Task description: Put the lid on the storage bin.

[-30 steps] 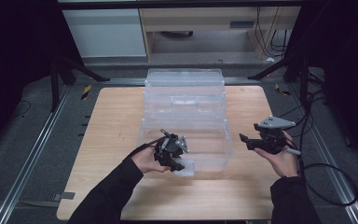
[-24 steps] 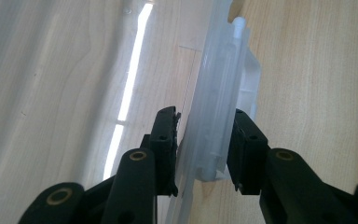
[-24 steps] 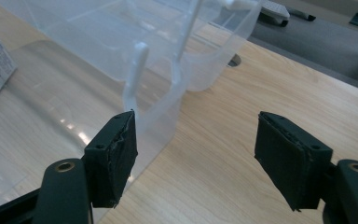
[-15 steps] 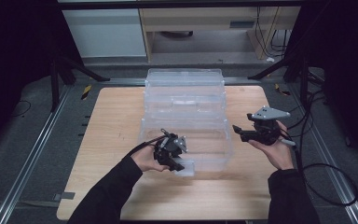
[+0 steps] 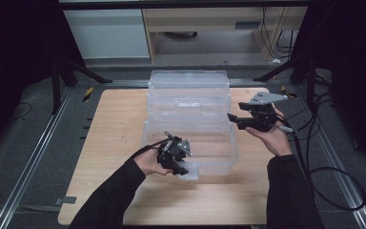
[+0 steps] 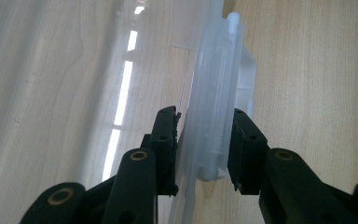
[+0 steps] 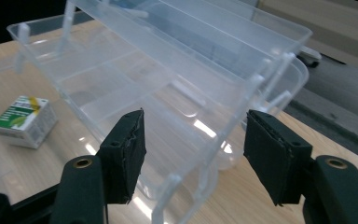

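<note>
the clear plastic box (image 5: 190,119) stands in the middle of the bench (image 5: 114,133). the left tool (image 5: 177,160) grips its front rim. the right tool (image 5: 236,121), jaws open, has moved closer to the box's right side, probably to grasp it.

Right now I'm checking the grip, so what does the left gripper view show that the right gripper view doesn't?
The left gripper view shows the left gripper shut on the clear box's front latch tab, over bare wooden table. The right gripper view shows the right gripper open and holding nothing, the tiered trays folded out, and a small green-and-white carton. Both show the clear plastic box and the wooden table.
</note>
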Tool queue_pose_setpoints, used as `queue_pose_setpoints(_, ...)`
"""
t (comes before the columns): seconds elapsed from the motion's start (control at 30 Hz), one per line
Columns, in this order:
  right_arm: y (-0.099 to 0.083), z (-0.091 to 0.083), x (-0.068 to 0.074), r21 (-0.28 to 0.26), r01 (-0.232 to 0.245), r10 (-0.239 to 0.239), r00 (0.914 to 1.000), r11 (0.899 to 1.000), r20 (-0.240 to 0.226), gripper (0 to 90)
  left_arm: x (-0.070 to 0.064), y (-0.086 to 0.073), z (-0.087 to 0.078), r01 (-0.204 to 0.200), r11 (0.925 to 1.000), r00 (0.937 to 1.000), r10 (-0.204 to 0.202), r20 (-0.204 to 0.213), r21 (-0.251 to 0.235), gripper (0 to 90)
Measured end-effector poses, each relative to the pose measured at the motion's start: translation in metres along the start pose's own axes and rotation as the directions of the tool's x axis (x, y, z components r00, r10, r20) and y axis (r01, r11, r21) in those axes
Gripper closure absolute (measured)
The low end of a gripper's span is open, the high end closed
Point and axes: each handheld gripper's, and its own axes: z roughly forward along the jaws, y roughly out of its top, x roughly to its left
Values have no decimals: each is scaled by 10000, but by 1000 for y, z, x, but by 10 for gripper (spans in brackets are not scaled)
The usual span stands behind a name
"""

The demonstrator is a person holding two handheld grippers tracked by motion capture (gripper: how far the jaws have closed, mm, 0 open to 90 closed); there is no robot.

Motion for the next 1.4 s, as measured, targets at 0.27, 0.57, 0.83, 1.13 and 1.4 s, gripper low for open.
queue_pose_setpoints(0.27,25,6,0,-56,431,-434,9956,9991,-825,393,0,0,0,-51,10000,10000,51,-17,-41,659)
queue_pose_setpoints(0.57,46,16,-4,-224,686,-710,9891,9974,-1291,419,0,0,0,-37,10000,10000,37,-33,-21,660)
queue_pose_setpoints(0.83,65,33,-3,-262,967,-995,9839,9950,-1487,453,-1,0,0,-44,10000,10000,44,-30,-30,661)
queue_pose_setpoints(1.13,83,52,-6,-60,1398,-1384,9722,9902,-1887,488,-1,-1,0,-68,10000,10000,69,67,-54,664)
queue_pose_setpoints(1.4,91,67,-5,325,1740,-1615,9580,9842,-2371,517,-1,-1,0,-171,9999,9998,171,69,-27,665)
